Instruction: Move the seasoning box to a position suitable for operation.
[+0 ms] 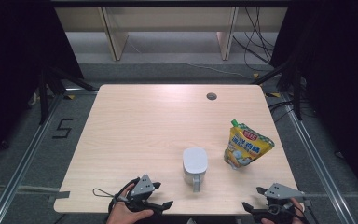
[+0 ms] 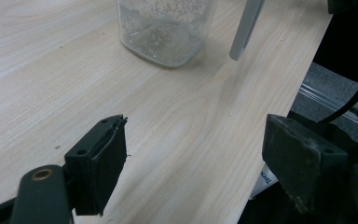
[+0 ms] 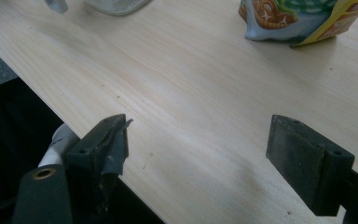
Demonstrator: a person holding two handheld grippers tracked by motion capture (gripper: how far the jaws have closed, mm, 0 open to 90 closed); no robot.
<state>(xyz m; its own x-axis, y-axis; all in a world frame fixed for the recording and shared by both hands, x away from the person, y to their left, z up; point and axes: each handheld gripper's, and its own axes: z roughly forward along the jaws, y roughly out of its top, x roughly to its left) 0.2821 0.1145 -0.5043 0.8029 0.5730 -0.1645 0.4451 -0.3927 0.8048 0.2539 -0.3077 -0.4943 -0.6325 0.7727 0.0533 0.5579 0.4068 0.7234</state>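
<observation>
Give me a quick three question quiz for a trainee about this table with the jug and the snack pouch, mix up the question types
1. True or false: the left gripper is shut on the handle of the lidded jug.
2. Multiple choice: where does the yellow pouch stand relative to the jug in the high view? A) to its left B) to its right C) on top of it
3. Short answer: toward which edge of the table does the jug's handle point in the high view?

Key
1. False: its fingers are wide open with nothing between them, and so are the fingers of the right gripper.
2. B
3. The near edge, on the person's side.
</observation>
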